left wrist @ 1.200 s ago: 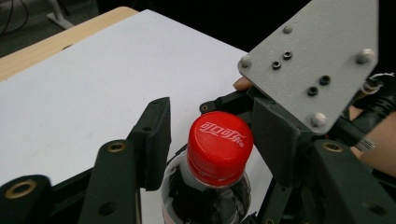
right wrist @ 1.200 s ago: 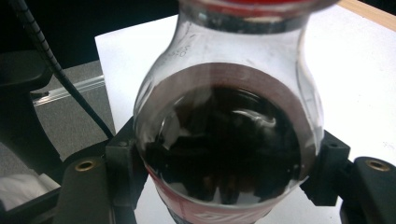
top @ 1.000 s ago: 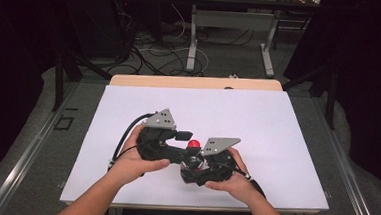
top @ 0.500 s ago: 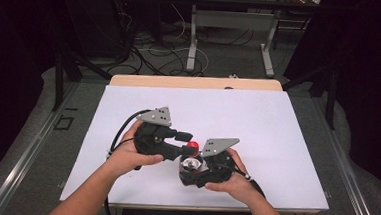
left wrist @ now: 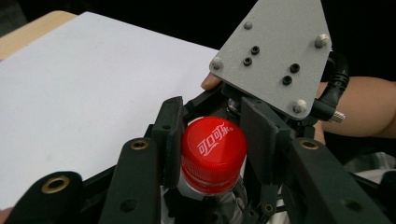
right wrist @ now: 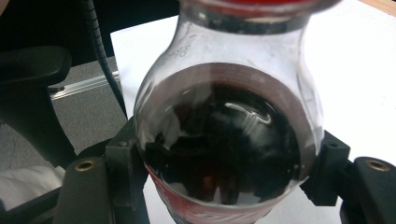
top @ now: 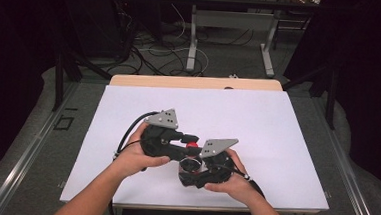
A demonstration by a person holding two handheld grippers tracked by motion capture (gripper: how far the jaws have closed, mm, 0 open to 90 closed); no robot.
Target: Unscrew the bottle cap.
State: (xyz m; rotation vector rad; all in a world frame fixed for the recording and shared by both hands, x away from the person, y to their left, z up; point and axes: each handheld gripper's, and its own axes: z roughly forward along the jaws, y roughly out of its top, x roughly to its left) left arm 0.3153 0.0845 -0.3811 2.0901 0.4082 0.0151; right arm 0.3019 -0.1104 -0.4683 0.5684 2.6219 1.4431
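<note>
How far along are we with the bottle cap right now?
Done: the right tongs are shut on the cola bottle, holding its body above the white table cover. In hand: the left tongs have just been closing and now press on both sides of the red cap. Left: the cap is still seated on the neck, so twisting it off looks like the remaining step.

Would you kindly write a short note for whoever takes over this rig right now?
Left claw: jaws have just been closing and now sit against the red cap.
Right claw: shut on the bottle, which holds dark liquid.
Both are over the near part of the white table.
Done: body held, cap gripped.
Left: probably twist the cap off; it is still on.
</note>
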